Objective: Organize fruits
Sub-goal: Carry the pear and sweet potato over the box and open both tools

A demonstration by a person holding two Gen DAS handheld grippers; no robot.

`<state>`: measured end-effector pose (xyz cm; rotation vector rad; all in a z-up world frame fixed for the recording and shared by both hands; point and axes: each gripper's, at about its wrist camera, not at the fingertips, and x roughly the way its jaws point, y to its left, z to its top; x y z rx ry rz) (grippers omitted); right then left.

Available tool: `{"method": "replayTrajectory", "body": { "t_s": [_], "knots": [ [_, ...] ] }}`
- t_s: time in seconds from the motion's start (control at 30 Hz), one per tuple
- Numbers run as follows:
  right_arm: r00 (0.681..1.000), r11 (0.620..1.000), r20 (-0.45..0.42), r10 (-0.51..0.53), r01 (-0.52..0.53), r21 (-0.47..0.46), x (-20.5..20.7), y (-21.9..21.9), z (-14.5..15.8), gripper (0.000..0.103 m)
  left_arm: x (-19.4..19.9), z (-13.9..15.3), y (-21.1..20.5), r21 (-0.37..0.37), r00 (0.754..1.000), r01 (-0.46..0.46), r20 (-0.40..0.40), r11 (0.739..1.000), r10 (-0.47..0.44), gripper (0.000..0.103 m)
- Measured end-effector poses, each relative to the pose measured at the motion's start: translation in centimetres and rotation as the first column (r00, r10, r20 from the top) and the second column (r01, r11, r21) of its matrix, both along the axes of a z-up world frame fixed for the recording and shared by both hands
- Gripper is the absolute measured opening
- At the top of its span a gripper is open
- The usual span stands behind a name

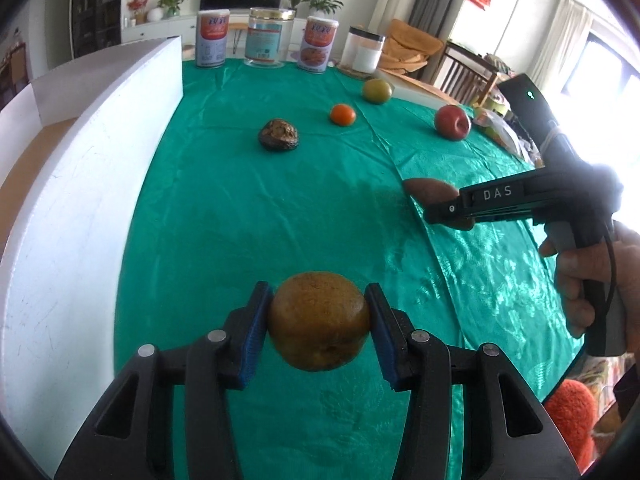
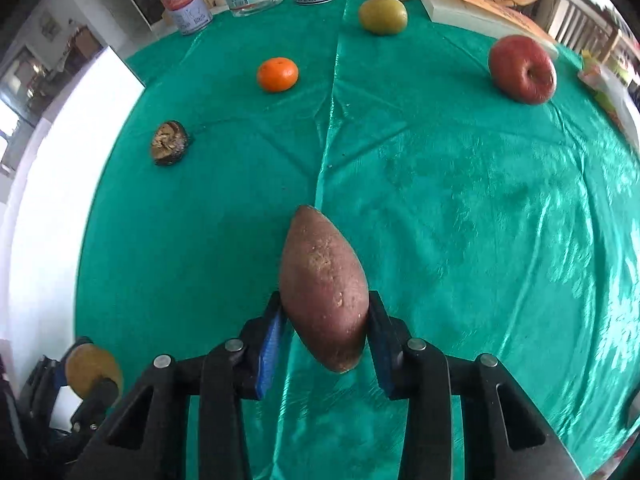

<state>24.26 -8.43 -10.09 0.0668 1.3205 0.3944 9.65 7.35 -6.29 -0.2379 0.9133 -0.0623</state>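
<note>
left gripper (image 1: 319, 322), blue ribbed pads pinching a round, dull brownish-yellow fruit (image 1: 319, 321) with matte, speckled skin, low at 6 o'clock of its own view. right gripper (image 2: 325, 320) clamped on a tapered, reddish-brown sweet potato (image 2: 324, 290), rough and pitted, pointed end toward 12 o'clock.

glossy green tablecloth (image 2: 460, 208), creased and shiny, with a smooth orange tangerine (image 2: 277, 74) at 11 o'clock, a wrinkled dark brown fruit (image 2: 169, 143) at 10, a yellow-green round fruit (image 2: 383, 15) at 12, a shiny red apple (image 2: 522, 69) at 2.

far edge: two printed tins (image 1: 213, 38), a clear jar (image 1: 271, 37) with nothing visible inside, and a lidded jar (image 1: 364, 53) partly filled with something white.

left view only: white foam board (image 1: 80, 184) at 9 o'clock, bare hand (image 1: 588, 280) on the right tool's grip. right view only: apple's stem dimple.
</note>
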Motion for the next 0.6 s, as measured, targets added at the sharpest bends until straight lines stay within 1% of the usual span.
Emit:
{"method": "replayTrajectory", "body": {
  "t_s": [0.03,0.07,0.13,0.23,0.3,0.33,0.37,0.47,0.53,0.6],
  "knots": [
    [0.999,0.994,-0.024,-0.037,0.039,0.097,-0.5,-1.2,0.2,0.039,-0.3,0.6,0.0,-0.015,1.000,0.008,0.000,1.000,-0.008,0.049],
    [0.996,0.977,-0.052,-0.069,0.078,0.200,-1.0,-2.3,0.2,0.039,-0.6,1.3,-0.1,-0.028,1.000,0.018,0.005,0.999,-0.018,0.049],
    [0.985,0.913,-0.119,-0.127,0.163,0.375,-2.2,-4.5,0.3,0.039,-1.5,2.9,-0.2,-0.041,0.999,0.039,0.023,0.998,-0.038,0.049],
    [0.970,0.807,-0.192,-0.146,0.230,0.544,-3.9,-5.9,0.4,0.039,-2.8,5.4,0.1,-0.061,0.998,0.058,0.043,0.996,-0.056,0.049],
    [0.965,0.743,-0.225,-0.135,0.249,0.621,-4.7,-5.7,0.8,0.039,-3.6,6.8,0.9,-0.085,0.997,0.058,0.047,0.995,-0.054,0.049],
    [0.965,0.719,-0.231,-0.124,0.248,0.650,-5.1,-5.4,1.2,0.039,-4.1,7.5,1.4,-0.100,0.998,0.054,0.048,0.993,-0.050,0.049],
    [0.966,0.702,-0.231,-0.111,0.241,0.670,-5.5,-4.6,1.7,0.039,-4.6,8.2,2.0,-0.117,0.998,0.047,0.050,0.992,-0.042,0.049],
    [0.977,0.670,-0.208,-0.054,0.190,0.718,-6.5,-1.7,4.2,0.039,-6.4,10.6,4.5,-0.155,0.997,0.014,0.072,0.988,-0.003,0.049],
    [0.985,0.652,-0.174,0.005,0.129,0.747,-7.4,1.3,6.2,0.039,-7.7,12.3,6.5,-0.157,0.994,-0.025,0.105,0.987,0.042,0.049],
    [0.986,0.625,-0.145,0.078,0.065,0.778,-8.3,4.9,8.1,0.039,-8.8,13.6,9.0,-0.148,0.986,-0.084,0.131,0.985,0.104,0.049]
  ]
}}
